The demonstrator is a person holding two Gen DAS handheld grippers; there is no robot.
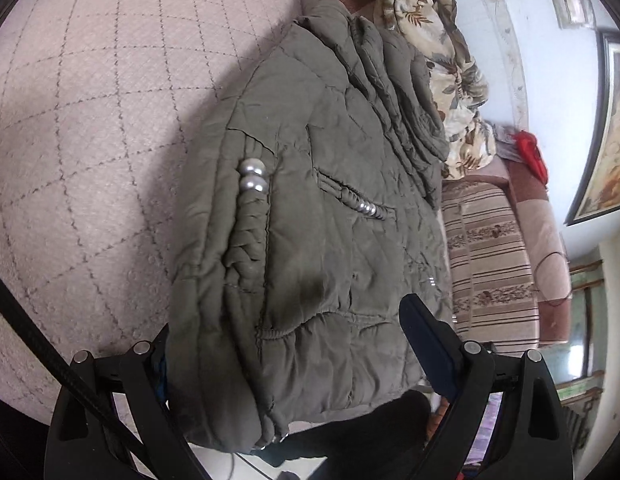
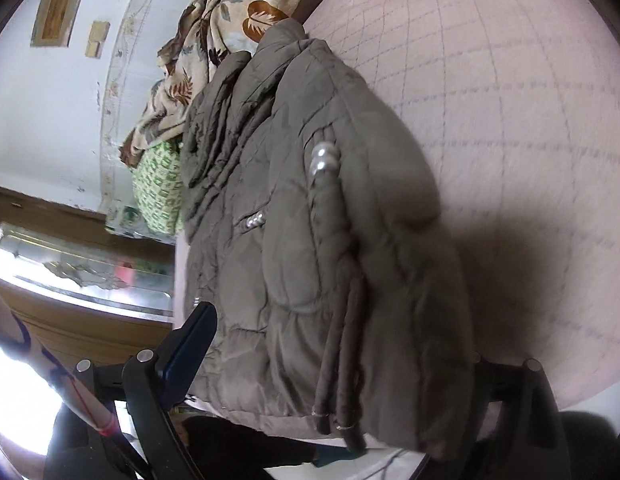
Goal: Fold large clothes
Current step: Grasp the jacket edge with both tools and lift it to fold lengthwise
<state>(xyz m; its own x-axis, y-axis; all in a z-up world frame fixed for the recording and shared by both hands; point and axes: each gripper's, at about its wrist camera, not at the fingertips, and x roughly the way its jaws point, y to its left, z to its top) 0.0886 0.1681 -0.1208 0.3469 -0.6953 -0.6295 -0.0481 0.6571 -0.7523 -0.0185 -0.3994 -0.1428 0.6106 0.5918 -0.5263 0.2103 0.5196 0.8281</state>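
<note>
**Here, a folded padded jacket sits between both grippers at the bed's near edge**

Here the olive-grey quilted padded jacket (image 1: 310,220) lies folded into a thick bundle on the pale pink quilted bedspread with a stitched diamond grid (image 1: 90,120), its lower hem at the near edge of the bed and slightly overhanging it. Its collar points toward the far edge, where a cream floral-print cloth with brown leaves (image 1: 442,60) is heaped beside it. A braided trim set with two large silver pearl beads (image 1: 252,176) runs along the folded side, and a smaller row of beads marks a pocket further in.

The left gripper (image 1: 294,344), black with dark blue pads, has its jaws spread wide on either side of the jacket's hem. One finger (image 1: 426,340) shows clear against the cloth on the side toward the striped brown-and-beige sofa (image 1: 490,260); the other is mostly hidden behind the bundle's edge. Neither pad visibly presses the fabric.

The right gripper (image 2: 334,344) also straddles the hem, one blue-padded finger (image 2: 194,344) standing just beside the cloth and the opposite finger hidden behind the bundle. Whether it clamps the jacket cannot be told from this view, which is somewhat blurred
</note>
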